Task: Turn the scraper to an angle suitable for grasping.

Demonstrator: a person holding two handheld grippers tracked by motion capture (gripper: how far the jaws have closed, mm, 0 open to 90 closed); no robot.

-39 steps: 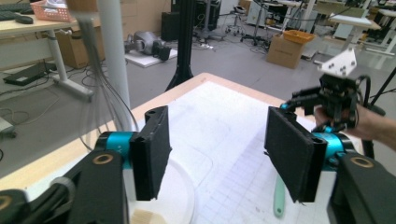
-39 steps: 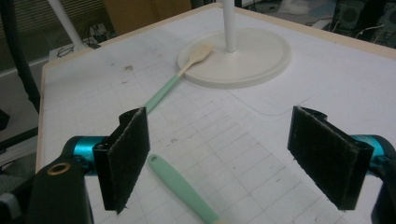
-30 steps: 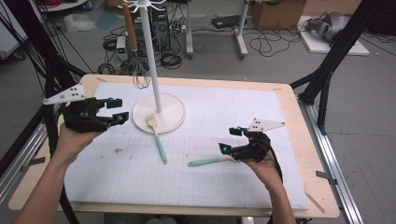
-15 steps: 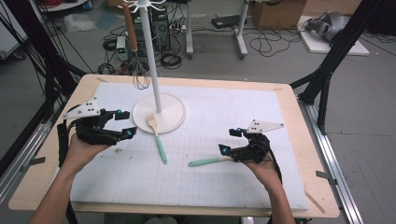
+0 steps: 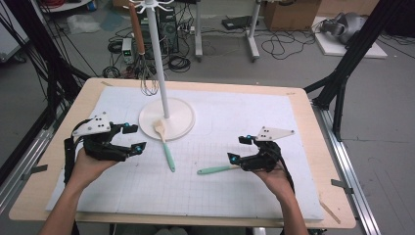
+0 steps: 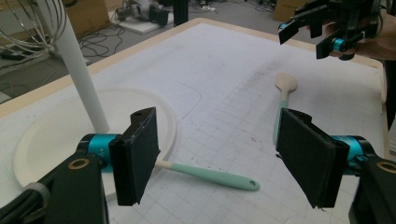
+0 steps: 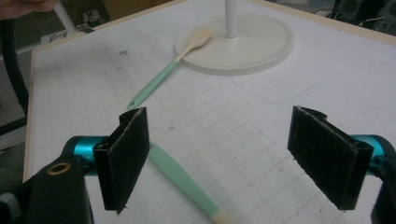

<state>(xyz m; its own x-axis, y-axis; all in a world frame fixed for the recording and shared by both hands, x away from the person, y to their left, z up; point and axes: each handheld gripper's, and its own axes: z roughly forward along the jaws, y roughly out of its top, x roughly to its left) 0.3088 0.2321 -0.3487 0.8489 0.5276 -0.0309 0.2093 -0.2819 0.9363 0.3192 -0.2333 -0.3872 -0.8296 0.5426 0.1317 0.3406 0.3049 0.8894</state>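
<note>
Two spoons with mint-green handles and pale heads lie on the white mat. One spoon [image 5: 165, 145] [image 6: 210, 176] [image 7: 163, 77] rests its head on the round base of the white stand [image 5: 182, 122]. My left gripper [image 5: 135, 137] [image 6: 217, 137] hovers just left of it, open; its jaws have just been opening, and nothing is between the pads. The other spoon [image 5: 215, 170] [image 7: 182, 179] [image 6: 285, 88] lies at the front right. My right gripper [image 5: 240, 148] [image 7: 224, 149] stands open over its handle end, which passes close under one pad without being gripped.
The stand's pole [image 5: 160, 63] rises from its base, with a brown-handled wire whisk [image 5: 143, 73] hanging from a top hook. The mat [image 5: 235, 117] covers most of the wooden table [image 5: 313, 147]. Cables and black frame legs stand on the floor beyond.
My left hand has come down and toward the near side, closer to the mat and the spoon by the stand's base. The right hand and both spoons have stayed put.
</note>
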